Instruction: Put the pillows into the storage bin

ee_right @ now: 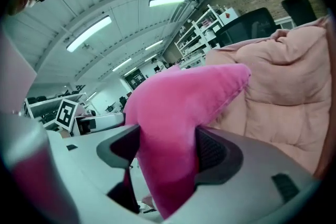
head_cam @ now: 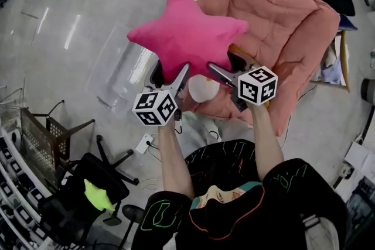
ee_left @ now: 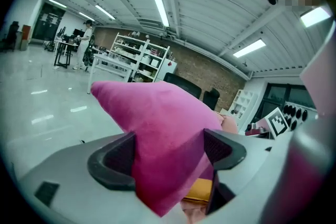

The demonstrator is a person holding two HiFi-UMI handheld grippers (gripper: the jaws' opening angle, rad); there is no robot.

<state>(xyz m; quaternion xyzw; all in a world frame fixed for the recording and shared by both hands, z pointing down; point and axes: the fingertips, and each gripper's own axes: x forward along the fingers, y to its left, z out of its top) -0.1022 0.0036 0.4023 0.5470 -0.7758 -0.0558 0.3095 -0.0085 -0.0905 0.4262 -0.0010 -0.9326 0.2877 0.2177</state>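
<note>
Pink star pillow [head_cam: 186,32] is at frame centre, held up off the floor, flat face to camera. Top point aims at the upper edge; no clear long axis. Left gripper [head_cam: 181,74] clamps its lower-left point, right gripper [head_cam: 215,72] its lower-right. Salmon cushion [head_cam: 287,20] behind, upper right. Clear bin [head_cam: 124,70] left of centre.

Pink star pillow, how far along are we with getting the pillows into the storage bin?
Done: nothing that I can see inside the clear bin on the floor. In hand: the left gripper and right gripper are both clamped on the pink star pillow, held up in the air. Left: drop it into the bin, then fetch the yellow-green pillow lying on the black chair.
</note>
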